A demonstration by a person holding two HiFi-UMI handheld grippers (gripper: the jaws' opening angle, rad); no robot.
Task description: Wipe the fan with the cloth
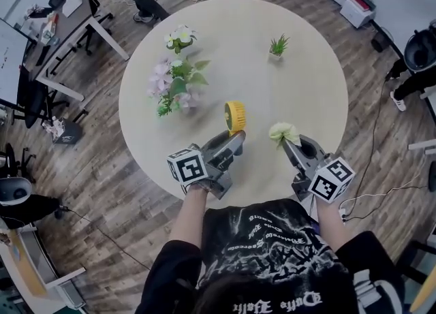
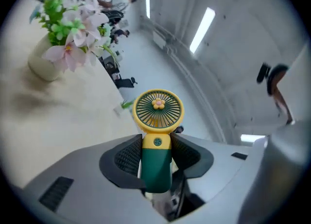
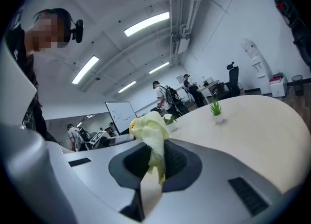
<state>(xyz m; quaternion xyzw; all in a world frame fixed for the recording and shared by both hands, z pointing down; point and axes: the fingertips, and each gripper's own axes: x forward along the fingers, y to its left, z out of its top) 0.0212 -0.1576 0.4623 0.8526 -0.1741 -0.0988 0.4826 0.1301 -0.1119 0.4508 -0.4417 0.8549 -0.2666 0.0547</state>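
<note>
My left tongs (image 1: 238, 140) pinch the fan (image 1: 235, 116) by its handle, at lower middle of the head view over the counter (image 1: 306, 67). My right tongs (image 1: 290, 141) pinch the cloth (image 1: 283, 131), near on the fan's right, so I judge the cloth must go left.

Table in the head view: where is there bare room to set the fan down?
The largest bare patch of the table lies at the right, between the small green plant and the near rim. The middle, between that plant and the pink flowers, is free too. The left is crowded: pink flowers and white flowers stand close.
</note>
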